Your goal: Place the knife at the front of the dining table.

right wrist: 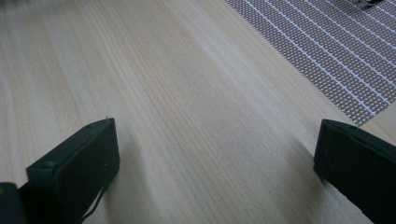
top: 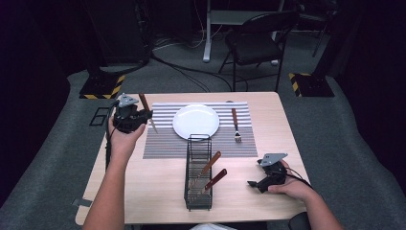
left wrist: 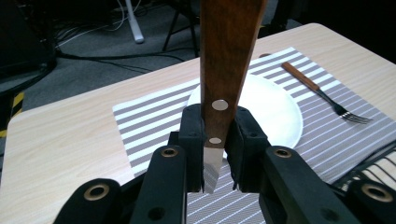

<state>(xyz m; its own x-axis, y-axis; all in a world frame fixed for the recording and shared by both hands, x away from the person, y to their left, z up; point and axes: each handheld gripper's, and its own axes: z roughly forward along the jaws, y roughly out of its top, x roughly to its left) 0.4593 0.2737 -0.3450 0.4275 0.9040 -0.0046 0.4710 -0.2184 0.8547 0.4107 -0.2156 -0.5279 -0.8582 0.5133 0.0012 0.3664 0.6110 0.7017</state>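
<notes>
Knife [left wrist: 224, 70], wooden handle with two metal rivets, clenched in the left tool [left wrist: 218, 154]: both black jaws press on the handle's lower end where the blade begins, handle rising upward, blade tip pointing down between the jaws. In the high view the left tool [top: 130, 116] is held above the left edge of the striped mat [top: 167, 143], the knife [top: 146, 109] tilted, its handle end uppermost.

Right tool [right wrist: 215, 163], released: jaws stand wide apart with nothing between them, bare wood of the bench [right wrist: 163, 93] beneath. In the high view the right tool [top: 268, 176] sits low near the bench's right front corner, a hand wrapped round it.

Plate [top: 196, 121], white, round, lying on the middle of the mat, just right of the held knife.

Fork [top: 235, 123], wooden handle, lying on the mat right of the plate and apart from it, tines toward the person.

Wire basket [top: 198, 172], black, oblong, standing in front of the plate with its far end over the mat's front edge. Two more wooden-handled pieces [top: 210, 171] lean inside it, handles up and to the right; their working ends are too small to tell.

Bench [top: 143, 191], pale wood, carrying all of the above.

Folding chair [top: 256, 40], dark, on the floor beyond the bench.
</notes>
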